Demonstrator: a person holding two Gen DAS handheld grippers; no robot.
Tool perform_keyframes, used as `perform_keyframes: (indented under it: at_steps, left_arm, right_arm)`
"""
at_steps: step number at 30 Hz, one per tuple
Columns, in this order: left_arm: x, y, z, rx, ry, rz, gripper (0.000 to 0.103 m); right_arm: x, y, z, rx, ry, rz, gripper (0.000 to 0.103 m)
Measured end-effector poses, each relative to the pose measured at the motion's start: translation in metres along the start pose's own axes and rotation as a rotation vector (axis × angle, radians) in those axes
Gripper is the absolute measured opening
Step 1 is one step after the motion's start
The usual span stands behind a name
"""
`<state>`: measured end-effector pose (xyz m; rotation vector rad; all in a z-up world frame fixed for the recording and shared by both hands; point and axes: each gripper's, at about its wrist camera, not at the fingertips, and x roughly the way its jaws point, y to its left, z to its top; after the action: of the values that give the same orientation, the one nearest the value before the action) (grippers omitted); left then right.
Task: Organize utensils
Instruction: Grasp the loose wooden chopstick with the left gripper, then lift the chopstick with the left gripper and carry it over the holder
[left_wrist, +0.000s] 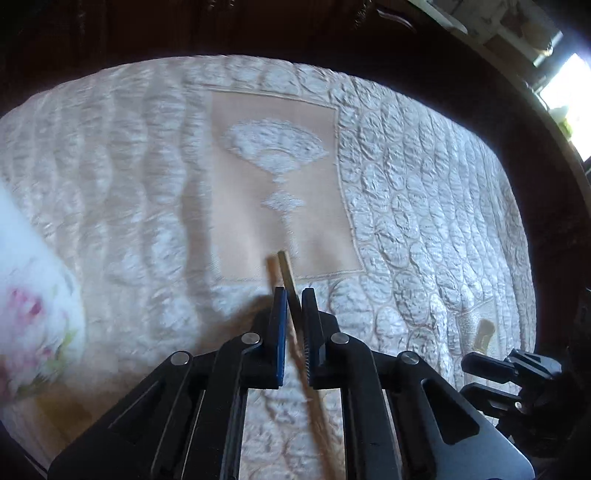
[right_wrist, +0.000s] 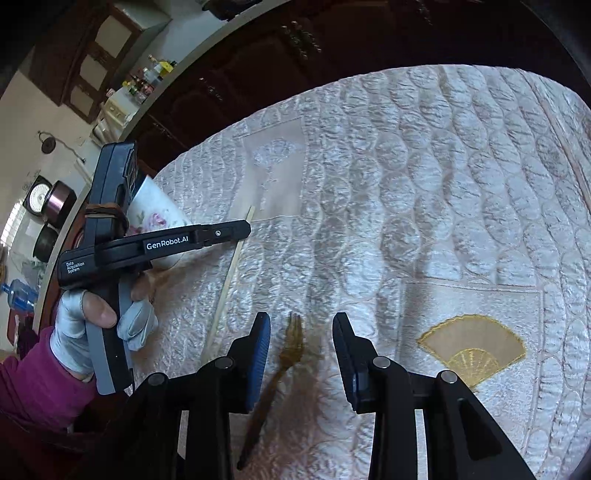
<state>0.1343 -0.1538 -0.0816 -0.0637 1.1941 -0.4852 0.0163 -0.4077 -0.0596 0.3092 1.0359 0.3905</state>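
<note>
My left gripper (left_wrist: 294, 295) is shut on wooden chopsticks (left_wrist: 283, 266) and holds them over the quilted tablecloth; two tips stick out past the fingers. In the right wrist view the left gripper (right_wrist: 245, 227) is seen from the side, with the chopsticks (right_wrist: 229, 280) slanting down toward the cloth. My right gripper (right_wrist: 301, 321) is open and empty, its fingers on either side of a gold fork (right_wrist: 284, 362) lying on the cloth. A white cup with pink flowers (right_wrist: 155, 214) stands behind the left gripper, and shows blurred in the left wrist view (left_wrist: 33, 317).
The table is covered by a cream quilted cloth (right_wrist: 406, 184) with a gold fan patch (right_wrist: 472, 347). Dark wooden furniture (right_wrist: 295, 55) stands behind the table. A kitchen counter with bottles (right_wrist: 147, 81) lies at the far left. My right gripper shows in the left wrist view (left_wrist: 469, 376).
</note>
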Motion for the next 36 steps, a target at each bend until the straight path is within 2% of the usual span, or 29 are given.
perform_keyframes:
  at_steps: [6, 8, 10, 13, 18, 25, 31, 36]
  left_arm:
    - [-0.027, 0.004, -0.015, -0.016, -0.029, -0.022, 0.004]
    - [-0.034, 0.002, -0.021, -0.016, -0.038, -0.030, 0.004]
    - [-0.041, 0.003, -0.025, -0.020, -0.047, -0.029, 0.004]
    - [-0.056, 0.011, -0.032, -0.034, -0.063, -0.038, 0.004]
    - [-0.084, 0.009, -0.037, -0.039, -0.107, -0.051, 0.004]
    - [-0.143, 0.006, -0.046, -0.019, -0.201, -0.078, 0.004]
    - [-0.205, 0.017, -0.050, -0.029, -0.306, -0.086, 0.004]
    - [-0.258, 0.030, -0.040, -0.044, -0.399, -0.094, 0.004]
  right_arm:
    - [0.029, 0.024, 0.001, -0.065, 0.073, -0.076, 0.033]
    - [0.044, 0.026, 0.002, -0.071, 0.099, -0.096, 0.022]
    - [0.053, 0.028, 0.004, -0.097, 0.101, -0.126, 0.004]
    - [0.051, 0.041, 0.007, -0.130, 0.100, -0.127, 0.003]
    - [0.032, 0.056, 0.021, -0.137, 0.029, -0.112, 0.002]
    - [0.010, 0.084, 0.035, -0.177, -0.068, -0.092, 0.002]
    - [-0.011, 0.091, 0.052, -0.222, -0.134, -0.074, 0.002]
    - [-0.027, 0.117, 0.075, -0.274, -0.205, -0.043, 0.002]
